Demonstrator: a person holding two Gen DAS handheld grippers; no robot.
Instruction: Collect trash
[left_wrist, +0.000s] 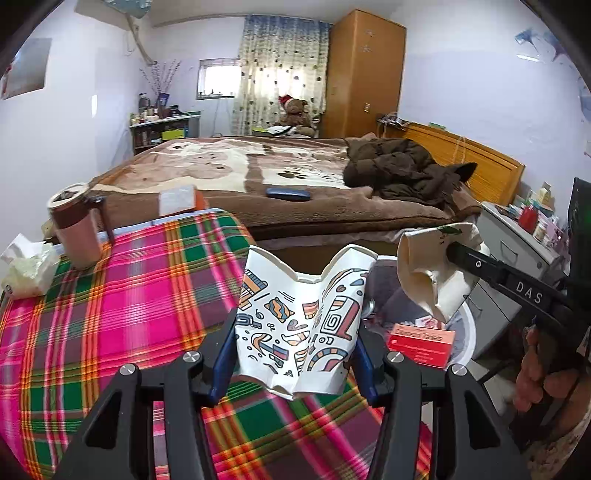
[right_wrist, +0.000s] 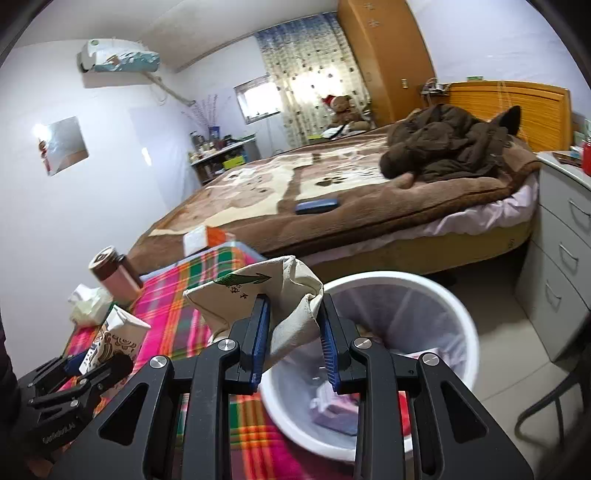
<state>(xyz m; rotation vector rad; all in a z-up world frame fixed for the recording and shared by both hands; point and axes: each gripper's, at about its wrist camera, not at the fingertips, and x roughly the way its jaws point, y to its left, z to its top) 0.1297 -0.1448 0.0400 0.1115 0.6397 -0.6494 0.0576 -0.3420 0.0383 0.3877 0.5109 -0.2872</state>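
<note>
- The patterned paper cup (left_wrist: 299, 325), squashed flat with its rim torn, sits clamped between the blue pads of the left tool (left_wrist: 295, 354), above the edge of the bench with the plaid cloth (left_wrist: 129, 295).
- The same cup (right_wrist: 118, 338) shows in the right wrist view at lower left, in the left tool (right_wrist: 85, 369).
- The cream paper cup (right_wrist: 273, 306), crumpled and printed with a green arrow, is pinched between the pads of the right tool (right_wrist: 293, 339), whose fingers are closed in on it.
- In the left wrist view this cup (left_wrist: 432, 269) hangs over the white trash bin (left_wrist: 465, 332), held by the right tool (left_wrist: 454, 254).
- The bin (right_wrist: 454, 295) stands on the floor just beside the bench, lined with a bag, with an orange-red box (left_wrist: 421, 343) and other scraps inside.
- On the bench lie a wad of tissue (left_wrist: 26, 266), a pink and brown mug (left_wrist: 75, 229) and a white and orange box (left_wrist: 181, 199) at the far edge.
- Behind is the bed (left_wrist: 229, 166) with a brown blanket, a dark blue case (left_wrist: 289, 193) and a heap of brown coat (left_wrist: 402, 170) on it.
- A grey drawer unit (right_wrist: 557, 258) stands to the right of the bin.
</note>
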